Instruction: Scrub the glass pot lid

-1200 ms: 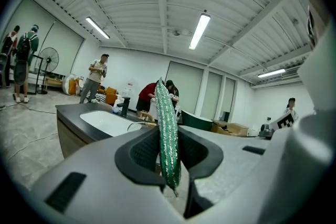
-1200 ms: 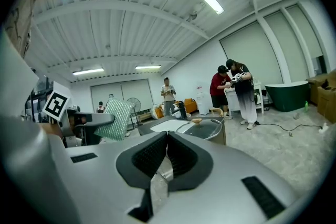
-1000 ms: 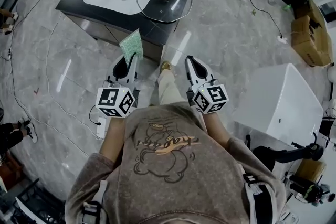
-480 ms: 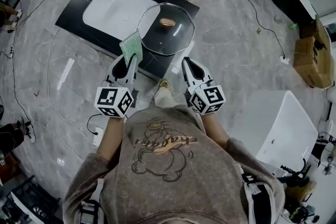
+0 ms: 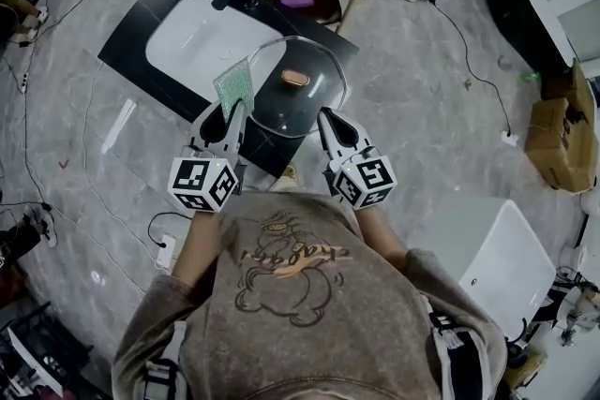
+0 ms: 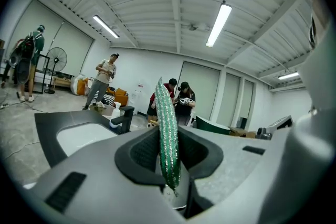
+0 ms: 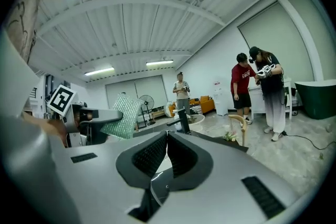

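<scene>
The dark table (image 5: 122, 56) with its white sink (image 5: 202, 33) lies before me. The glass pot lid (image 5: 298, 94) rests flat at the table's near right corner, seemingly reaching the edge. My right tool (image 5: 328, 117), clenched on nothing, hangs by the lid's near rim. My left tool (image 5: 230, 111) grasps a green scrub pad (image 5: 234, 84), upright beside the lid's left rim.

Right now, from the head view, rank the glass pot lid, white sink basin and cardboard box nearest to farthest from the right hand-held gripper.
1. The glass pot lid: just ahead of the right hand-held gripper.
2. The white sink basin: beyond the lid, to the left.
3. The cardboard box: on the floor, far right.
</scene>
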The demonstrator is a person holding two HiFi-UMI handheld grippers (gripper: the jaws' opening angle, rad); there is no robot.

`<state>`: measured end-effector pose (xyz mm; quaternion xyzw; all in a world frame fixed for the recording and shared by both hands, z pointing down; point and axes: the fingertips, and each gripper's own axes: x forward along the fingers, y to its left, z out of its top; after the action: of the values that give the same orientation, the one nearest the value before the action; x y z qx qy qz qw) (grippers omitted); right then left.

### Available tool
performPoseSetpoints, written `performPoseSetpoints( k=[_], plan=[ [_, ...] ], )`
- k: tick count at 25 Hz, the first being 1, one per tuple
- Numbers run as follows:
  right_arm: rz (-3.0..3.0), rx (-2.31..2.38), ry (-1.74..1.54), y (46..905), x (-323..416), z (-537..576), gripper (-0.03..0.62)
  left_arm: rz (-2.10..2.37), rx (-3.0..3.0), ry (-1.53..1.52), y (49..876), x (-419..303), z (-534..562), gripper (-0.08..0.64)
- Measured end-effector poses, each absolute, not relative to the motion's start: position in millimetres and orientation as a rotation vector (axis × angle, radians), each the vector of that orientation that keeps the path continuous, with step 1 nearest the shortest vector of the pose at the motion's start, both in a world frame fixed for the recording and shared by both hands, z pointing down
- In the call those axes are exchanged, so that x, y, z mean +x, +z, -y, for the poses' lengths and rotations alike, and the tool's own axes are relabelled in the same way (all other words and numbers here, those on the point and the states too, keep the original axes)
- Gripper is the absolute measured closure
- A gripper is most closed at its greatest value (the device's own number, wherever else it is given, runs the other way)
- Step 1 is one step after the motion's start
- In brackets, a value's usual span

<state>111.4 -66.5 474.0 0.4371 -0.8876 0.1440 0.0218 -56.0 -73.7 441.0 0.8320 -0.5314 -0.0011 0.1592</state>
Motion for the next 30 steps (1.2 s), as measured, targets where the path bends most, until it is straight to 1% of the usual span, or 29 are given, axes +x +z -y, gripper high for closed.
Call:
performPoseSetpoints(
  k=[7,14,20,21,23,24,26,28,30],
  plan=[
    [2.758,1.384,0.434,468,114,88,0.565,1.503,2.393,0.007,436,-57,95,0.479],
    [2.706,1.525,0.407,463,120,98,0.564,1.428,2.435,0.018,435,-59,109,0.479],
    [2.727,1.49,0.396,467,101,103,0.556,1.386,2.451,0.022,441,-70,118,0.479],
    [2.738,1.467,0.403,469,97,102,0.535,1.38,2.45,0.024,443,-71,119,0.479],
    [2.749,1.417,0.408,472,90,101,0.455,1.366,2.446,0.023,446,-71,119,0.479],
    [2.749,1.4,0.405,472,87,101,0.428,1.359,2.445,0.023,447,-71,118,0.479],
    [2.748,1.378,0.395,472,82,101,0.393,1.347,2.445,0.025,448,-71,118,0.479],
    [2.75,1.358,0.386,474,77,102,0.343,1.335,2.442,0.024,451,-72,119,0.479],
    [2.748,1.339,0.352,475,74,102,0.312,1.324,2.442,0.021,452,-71,120,0.479]
  ],
)
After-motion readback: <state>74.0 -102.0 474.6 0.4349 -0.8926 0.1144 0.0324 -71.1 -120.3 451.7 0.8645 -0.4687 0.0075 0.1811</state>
